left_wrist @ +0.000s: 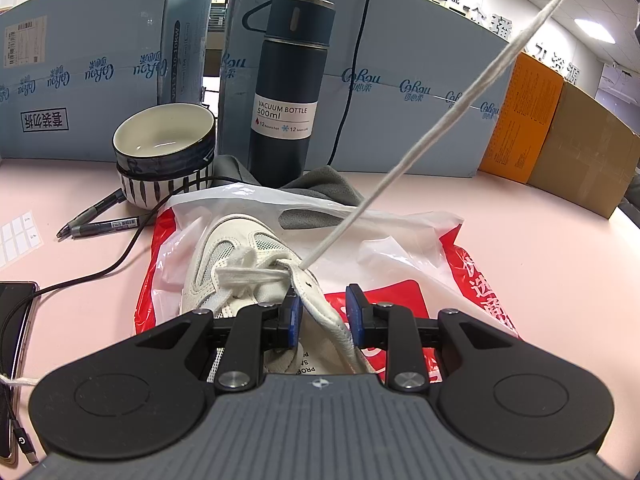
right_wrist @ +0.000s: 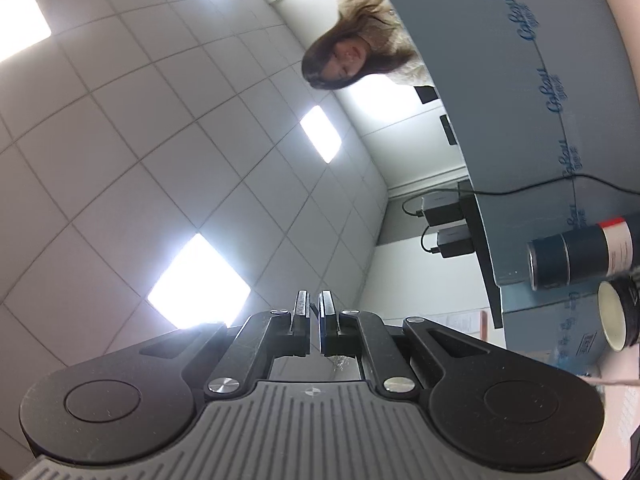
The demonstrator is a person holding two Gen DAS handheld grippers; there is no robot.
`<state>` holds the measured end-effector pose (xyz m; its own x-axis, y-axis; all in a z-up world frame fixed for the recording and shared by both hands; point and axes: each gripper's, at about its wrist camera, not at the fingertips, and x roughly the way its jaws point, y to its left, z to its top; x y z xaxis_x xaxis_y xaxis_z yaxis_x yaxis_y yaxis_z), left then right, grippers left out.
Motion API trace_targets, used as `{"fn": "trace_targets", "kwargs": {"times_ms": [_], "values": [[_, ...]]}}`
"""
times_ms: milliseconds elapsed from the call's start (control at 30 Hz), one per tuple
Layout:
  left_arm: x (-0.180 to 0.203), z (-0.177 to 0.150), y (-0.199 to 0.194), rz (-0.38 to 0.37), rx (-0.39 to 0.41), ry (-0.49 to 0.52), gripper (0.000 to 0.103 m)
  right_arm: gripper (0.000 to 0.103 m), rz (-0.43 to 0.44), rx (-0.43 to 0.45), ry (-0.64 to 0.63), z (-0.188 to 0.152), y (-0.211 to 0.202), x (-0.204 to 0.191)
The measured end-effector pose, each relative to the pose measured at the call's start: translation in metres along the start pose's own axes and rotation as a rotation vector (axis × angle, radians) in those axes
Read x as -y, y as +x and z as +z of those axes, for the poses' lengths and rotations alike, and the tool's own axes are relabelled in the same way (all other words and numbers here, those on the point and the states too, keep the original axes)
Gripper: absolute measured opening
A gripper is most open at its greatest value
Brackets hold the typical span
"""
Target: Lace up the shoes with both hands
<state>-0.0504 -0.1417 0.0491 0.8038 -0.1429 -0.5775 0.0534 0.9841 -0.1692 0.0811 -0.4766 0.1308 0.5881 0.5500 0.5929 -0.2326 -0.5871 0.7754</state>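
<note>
My left hand-held gripper (left_wrist: 322, 316) pinches the white leather-and-mesh sneaker's (left_wrist: 256, 280) soft eyelet flap; my right hand-held gripper (right_wrist: 314, 312) is pressed together; the flat woven white lace (left_wrist: 432, 128) runs taut.

A dark vacuum bottle (left_wrist: 289, 80) stands behind stacked bowls (left_wrist: 164, 152); two pens (left_wrist: 96, 216) lie on the pink surface (left_wrist: 540, 264).
</note>
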Motion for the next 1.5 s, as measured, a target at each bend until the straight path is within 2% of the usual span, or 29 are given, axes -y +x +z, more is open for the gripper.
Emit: {"fn": "trace_targets", "kwargs": {"times_ms": [467, 600, 633, 700, 733, 767, 800, 833, 867, 967, 1067, 1167, 1267, 1333, 1400, 1500], "values": [[-0.001, 0.001, 0.0, -0.002, -0.002, 0.001, 0.023, 0.005, 0.032, 0.026, -0.011, 0.003, -0.003, -0.01], [-0.001, 0.001, 0.0, -0.005, -0.004, -0.001, 0.023, 0.005, -0.015, 0.054, -0.041, 0.009, -0.007, -0.01], [-0.001, 0.002, 0.0, -0.011, -0.005, 0.002, 0.023, 0.005, -0.049, 0.066, -0.063, 0.011, -0.009, -0.011], [-0.002, 0.003, -0.003, -0.035, -0.005, 0.013, 0.031, 0.007, -0.197, 0.079, -0.182, 0.013, -0.011, -0.018], [-0.002, 0.003, -0.006, -0.046, 0.007, 0.021, 0.039, 0.01, -0.278, 0.083, -0.249, 0.013, -0.012, -0.022], [-0.002, 0.003, -0.009, -0.055, 0.018, 0.028, 0.043, 0.017, -0.393, 0.084, -0.348, 0.012, -0.01, -0.028], [-0.002, 0.002, -0.012, -0.061, 0.029, 0.034, 0.043, 0.041, -0.51, 0.081, -0.457, 0.009, -0.007, -0.033], [-0.002, 0.002, -0.016, -0.072, 0.037, 0.036, 0.043, 0.054, -0.592, 0.077, -0.536, 0.005, -0.005, -0.035], [-0.002, 0.002, -0.02, -0.086, 0.045, 0.037, 0.043, 0.054, -0.637, 0.064, -0.583, 0.002, -0.003, -0.034], [-0.005, 0.001, -0.034, -0.121, 0.068, 0.059, 0.043, 0.054, -0.722, -0.017, -0.677, -0.009, 0.006, -0.023], [-0.013, 0.001, -0.054, -0.141, 0.101, 0.084, 0.048, 0.054, -0.804, -0.169, -0.741, -0.025, 0.022, -0.003], [-0.033, -0.001, -0.075, -0.093, 0.137, 0.087, 0.057, 0.054, -0.846, -0.341, -0.756, -0.047, 0.034, 0.026], [-0.058, -0.002, -0.084, -0.006, 0.118, 0.116, 0.058, 0.054, -0.879, -0.486, -0.75, -0.066, 0.04, 0.054], [-0.068, -0.003, -0.08, 0.062, 0.077, 0.193, 0.058, 0.054, -0.9, -0.577, -0.754, -0.08, 0.043, 0.072], [-0.07, -0.005, -0.07, 0.103, 0.045, 0.311, 0.058, 0.054, -0.918, -0.652, -0.775, -0.093, 0.045, 0.089], [-0.064, -0.007, -0.052, 0.101, 0.001, 0.467, 0.057, 0.053, -0.949, -0.696, -0.759, -0.1, 0.045, 0.111]]}}
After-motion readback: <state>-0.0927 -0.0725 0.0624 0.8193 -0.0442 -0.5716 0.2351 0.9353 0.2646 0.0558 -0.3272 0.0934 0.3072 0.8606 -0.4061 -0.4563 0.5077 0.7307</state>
